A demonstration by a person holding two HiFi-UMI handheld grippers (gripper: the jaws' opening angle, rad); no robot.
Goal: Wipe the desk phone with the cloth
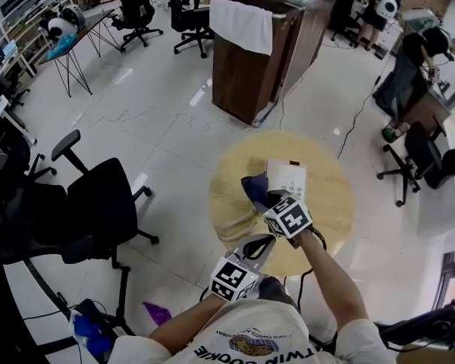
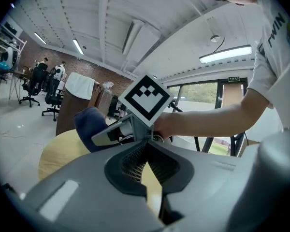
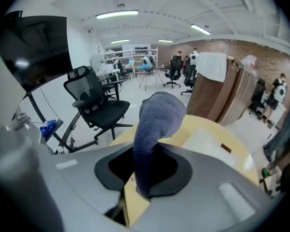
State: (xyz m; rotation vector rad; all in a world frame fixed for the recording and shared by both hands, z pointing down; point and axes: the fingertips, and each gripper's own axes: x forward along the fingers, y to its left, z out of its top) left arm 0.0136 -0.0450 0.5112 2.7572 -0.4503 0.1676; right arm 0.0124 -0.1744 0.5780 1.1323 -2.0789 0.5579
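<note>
A white desk phone (image 1: 287, 177) lies on the round wooden table (image 1: 330, 196); its coiled cord (image 1: 237, 227) trails off to the left. My right gripper (image 1: 270, 200) hovers over the phone's near left corner, shut on a dark blue cloth (image 1: 255, 188). In the right gripper view the cloth (image 3: 154, 124) rises from between the jaws of that gripper (image 3: 140, 178) and droops over, with the phone (image 3: 210, 144) beyond it. My left gripper (image 1: 265, 243) waits at the table's near edge, shut and holding nothing. The left gripper (image 2: 146, 151) looks at the right gripper's marker cube (image 2: 146, 98) and the cloth (image 2: 89, 124).
A black office chair (image 1: 98, 203) stands left of the table. Behind the table is a brown cabinet (image 1: 250, 59) draped with a white towel. Cables (image 1: 360, 108) run across the floor. More chairs, desks and people are at the far right.
</note>
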